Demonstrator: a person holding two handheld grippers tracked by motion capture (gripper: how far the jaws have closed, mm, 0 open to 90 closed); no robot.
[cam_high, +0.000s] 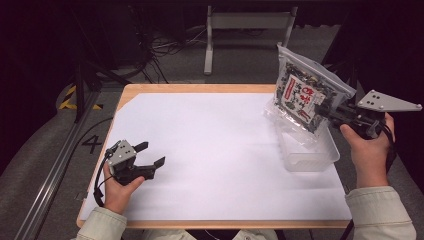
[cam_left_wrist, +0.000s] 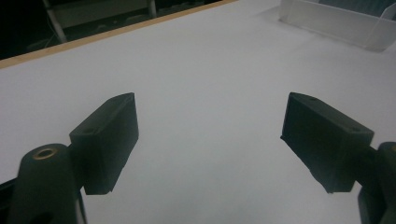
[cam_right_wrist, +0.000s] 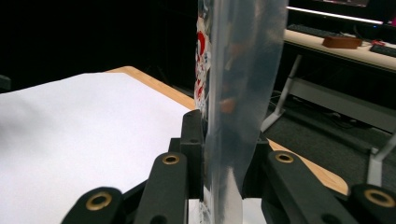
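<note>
Bag: a clear zip bag (cam_high: 306, 92) of printed packets, held upright in the right of the high view, above the clear plastic bin (cam_high: 310, 150).
Right gripper (cam_high: 324, 111): clamped on the bag's lower right edge; in the right gripper view the film (cam_right_wrist: 233, 116) runs between the closed jaws.
Left gripper (cam_high: 150, 156): jaws apart and empty, resting at lower left on the white sheet (cam_high: 215, 150).
Handling: likely light, floppy and slick film; it may sag or swing.
Hold: best kept at the flat edge or the stiffer zip strip.
</note>
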